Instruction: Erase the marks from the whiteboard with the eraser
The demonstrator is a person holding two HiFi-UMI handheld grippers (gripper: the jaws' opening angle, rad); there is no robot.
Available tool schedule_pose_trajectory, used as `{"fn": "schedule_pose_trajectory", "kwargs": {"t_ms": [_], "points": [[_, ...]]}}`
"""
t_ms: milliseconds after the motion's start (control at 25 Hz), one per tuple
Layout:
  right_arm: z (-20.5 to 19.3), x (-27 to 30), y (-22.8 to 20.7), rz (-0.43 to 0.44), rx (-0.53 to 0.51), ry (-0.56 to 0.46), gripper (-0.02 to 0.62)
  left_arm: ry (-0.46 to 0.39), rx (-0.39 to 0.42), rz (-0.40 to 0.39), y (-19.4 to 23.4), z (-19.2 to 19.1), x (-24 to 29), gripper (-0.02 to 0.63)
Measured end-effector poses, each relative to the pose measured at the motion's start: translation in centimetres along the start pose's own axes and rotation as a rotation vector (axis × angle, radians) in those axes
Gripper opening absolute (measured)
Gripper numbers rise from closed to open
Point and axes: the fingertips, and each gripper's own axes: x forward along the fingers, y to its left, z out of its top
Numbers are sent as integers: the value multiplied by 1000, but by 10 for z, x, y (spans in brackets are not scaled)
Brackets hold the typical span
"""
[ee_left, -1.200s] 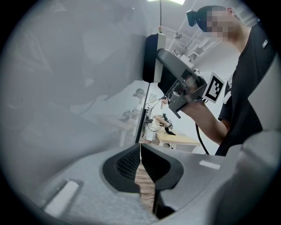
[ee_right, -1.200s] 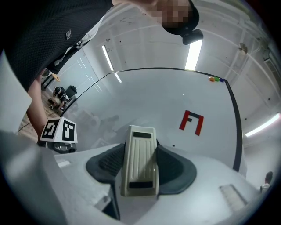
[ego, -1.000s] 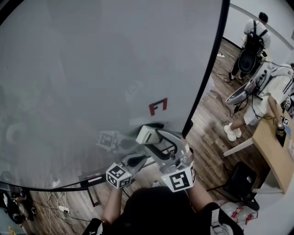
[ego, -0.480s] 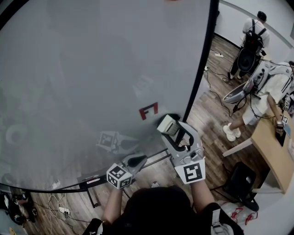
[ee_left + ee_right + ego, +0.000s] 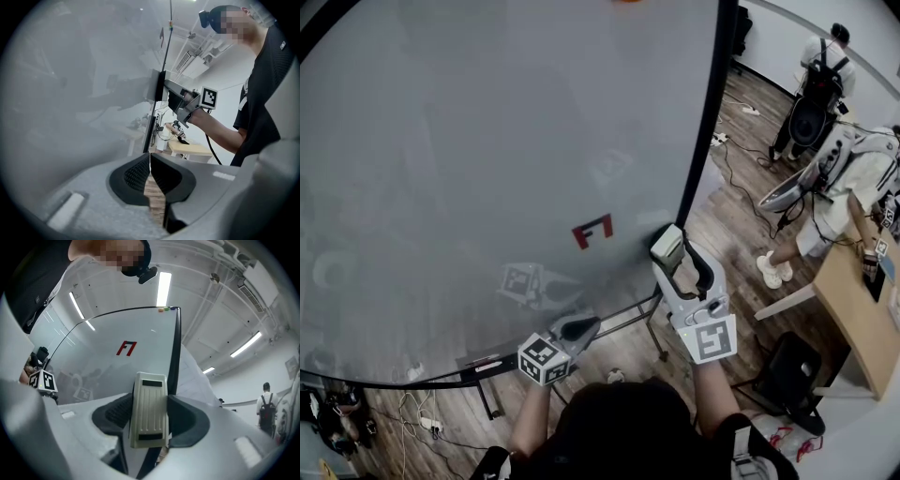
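Right gripper (image 5: pixel 675 255) clamps the ribbed cream eraser (image 5: pixel 149 408) centre-right, beside the black edge of the glossy whiteboard (image 5: pixel 487 141). Left gripper (image 5: pixel 150 174) has its textured jaws closed on nothing.

**Red mark remains on whiteboard as eraser sits at its edge**

A cream, ribbed eraser (image 5: pixel 667 247) sits clamped upright between the jaws of the right gripper (image 5: pixel 675 261), low against the black right-hand frame of the large grey-white whiteboard (image 5: pixel 487 141). A red angular mark (image 5: pixel 592 231) remains on the board just left of the eraser. Whether eraser and board touch cannot be told.
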Motion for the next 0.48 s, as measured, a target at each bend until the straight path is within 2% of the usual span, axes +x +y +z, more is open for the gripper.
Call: {"fn": "schedule_pose_trajectory", "kwargs": {"t_ms": [280,480], "points": [[4,4,9,5,9,3,235,-1,-19,15,0,-6,-3,15],[15,10,35,43,-14,-17,235,-6,-27,20,-2,-10,-8,15]]}}
